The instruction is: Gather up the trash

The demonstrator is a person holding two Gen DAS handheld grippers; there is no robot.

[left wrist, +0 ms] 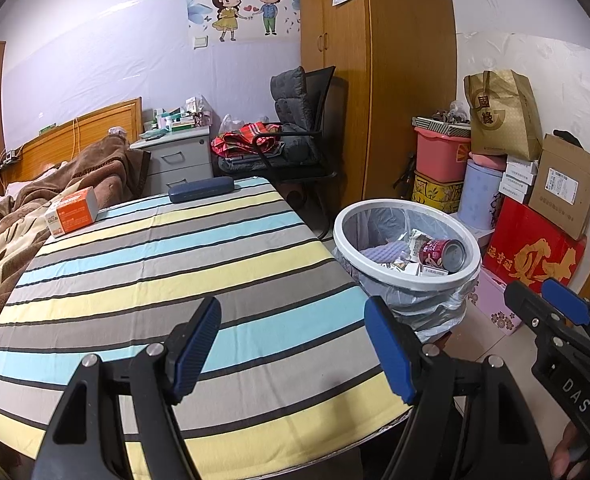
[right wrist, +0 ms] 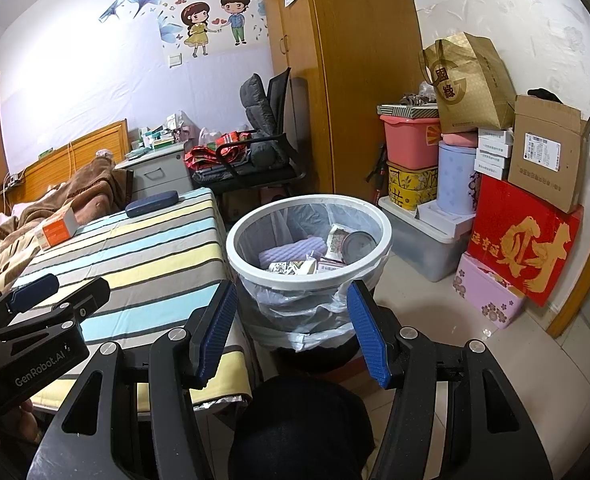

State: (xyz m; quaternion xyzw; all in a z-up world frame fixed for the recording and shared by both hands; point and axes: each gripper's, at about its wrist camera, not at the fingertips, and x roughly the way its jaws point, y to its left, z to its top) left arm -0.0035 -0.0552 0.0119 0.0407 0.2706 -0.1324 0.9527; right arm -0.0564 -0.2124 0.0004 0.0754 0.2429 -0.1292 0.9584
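A white-rimmed trash bin lined with a clear bag stands on the floor right of the striped table; it also shows in the right wrist view. Inside lie a red can, purple foam and paper scraps. My left gripper is open and empty above the table's near part. My right gripper is open and empty, just in front of the bin. An orange box and a dark blue case lie at the table's far end.
A bed with a brown blanket lies left of the table. A grey cabinet and a chair stand behind. A wooden wardrobe and stacked boxes crowd the right wall.
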